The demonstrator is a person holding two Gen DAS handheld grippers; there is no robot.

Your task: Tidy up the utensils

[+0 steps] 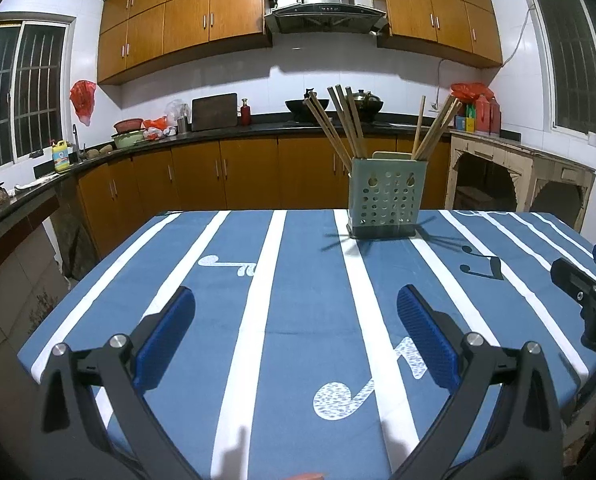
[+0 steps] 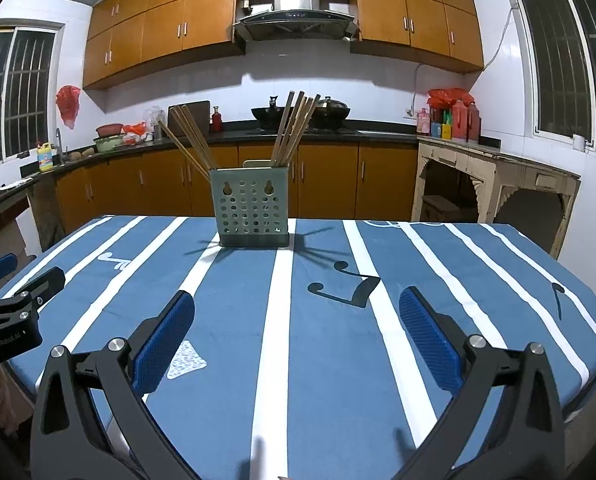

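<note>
A pale green perforated utensil holder point(image 1: 386, 204) point(image 2: 252, 208) stands upright near the far edge of the table. Several wooden chopsticks point(image 1: 340, 124) point(image 2: 293, 128) lean out of it in two bunches, left and right. My left gripper point(image 1: 295, 300) hovers open over the near part of the cloth, nothing between its blue pads. My right gripper point(image 2: 295, 300) is likewise open and empty, well short of the holder. Each gripper shows at the edge of the other's view: the right one point(image 1: 586, 292), the left one point(image 2: 13, 304).
The table carries a blue cloth with white stripes and music notes point(image 1: 281, 320) point(image 2: 338, 320). Behind it run dark counters with wooden cabinets point(image 1: 233, 172), a wok on the stove point(image 2: 273, 114), and a worn cream side table point(image 2: 494, 176) at right.
</note>
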